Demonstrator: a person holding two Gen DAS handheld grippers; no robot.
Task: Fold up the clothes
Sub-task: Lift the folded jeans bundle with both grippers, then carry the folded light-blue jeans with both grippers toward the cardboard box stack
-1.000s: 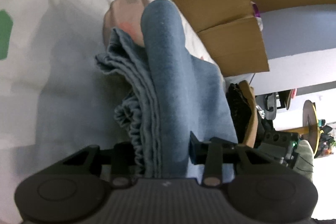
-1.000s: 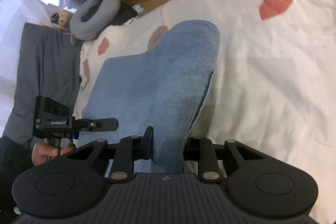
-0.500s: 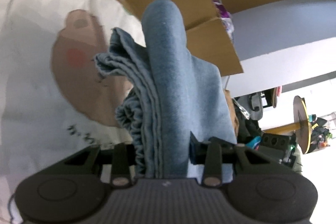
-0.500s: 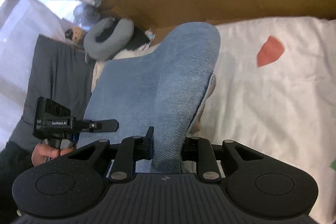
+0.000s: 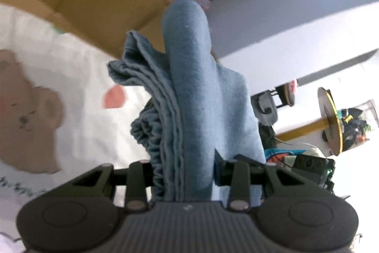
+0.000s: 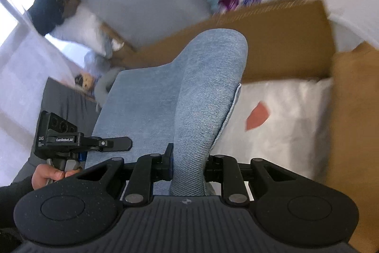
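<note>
Blue denim-like cloth fills the middle of both wrist views: one garment (image 5: 189,96), held at two points and lifted off a bed. The left claw (image 5: 183,172) is clamped on a thick bunch of it, several folded layers and a gathered, ruffled band pressed between its jaws. The right claw (image 6: 188,165) is clamped on a smoother folded edge of the same garment (image 6: 189,96), and the left claw's body and the hand (image 6: 51,173) holding it show at the lower left of that view.

Compared with a second earlier, both claws have risen and tipped upward. The white bedsheet (image 5: 78,110), printed with a brown bear (image 5: 30,110) and coral patches, then filled most of each view; now it takes only the lower left in the left view and the lower right in the right view. Cardboard boxes (image 6: 272,39) beyond the far edge of the bed and a grey wall now occupy the upper half. Both grips look unchanged.

This probably means the garment is being raised clear of the bed so it hangs and straightens between the two claws, ready to be laid down for another fold. The fold itself appears unfinished.
</note>
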